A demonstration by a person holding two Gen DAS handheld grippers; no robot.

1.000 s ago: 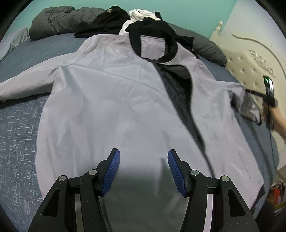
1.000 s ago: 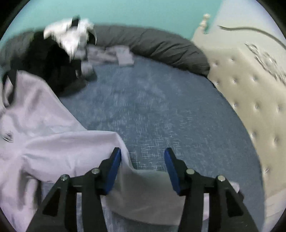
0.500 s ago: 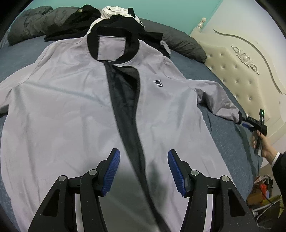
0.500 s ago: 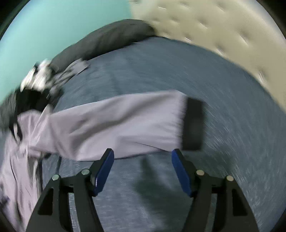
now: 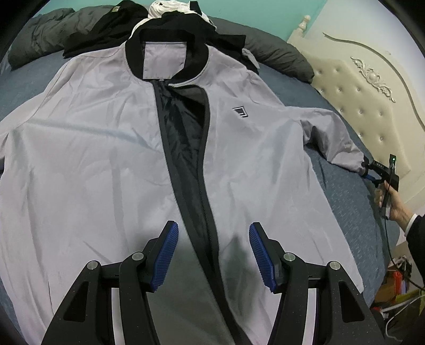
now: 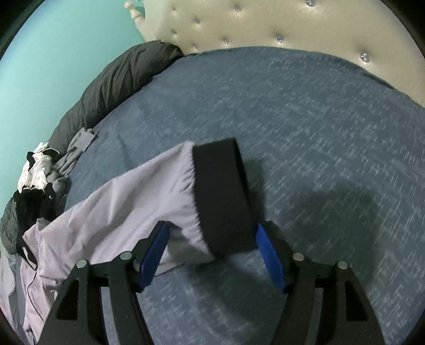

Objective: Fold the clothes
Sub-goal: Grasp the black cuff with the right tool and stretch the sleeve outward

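Observation:
A light grey jacket (image 5: 106,159) with a black collar and an unzipped black-lined front lies spread face up on the blue bed (image 5: 342,185). My left gripper (image 5: 212,254) hovers open over its lower front, astride the zip, with nothing between the pads. The jacket's right sleeve (image 6: 127,207) stretches out to its black cuff (image 6: 220,196). My right gripper (image 6: 209,254) is at that sleeve end, its jaws closing with the cuff between them; the pads look barely on it. In the left wrist view the right gripper (image 5: 370,169) sits at the cuff, held by a hand (image 5: 393,204).
A pile of black and white clothes (image 5: 159,16) and a dark grey duvet (image 6: 114,87) lie along the far side of the bed by the teal wall. A cream tufted headboard (image 6: 265,24) bounds the bed beyond the sleeve. Cables and clutter (image 5: 398,286) are on the floor.
My right gripper rolled and moved up to the sleeve end, so the cuff now lies between its jaws. My left gripper shifted right from the left panel to the zip line.

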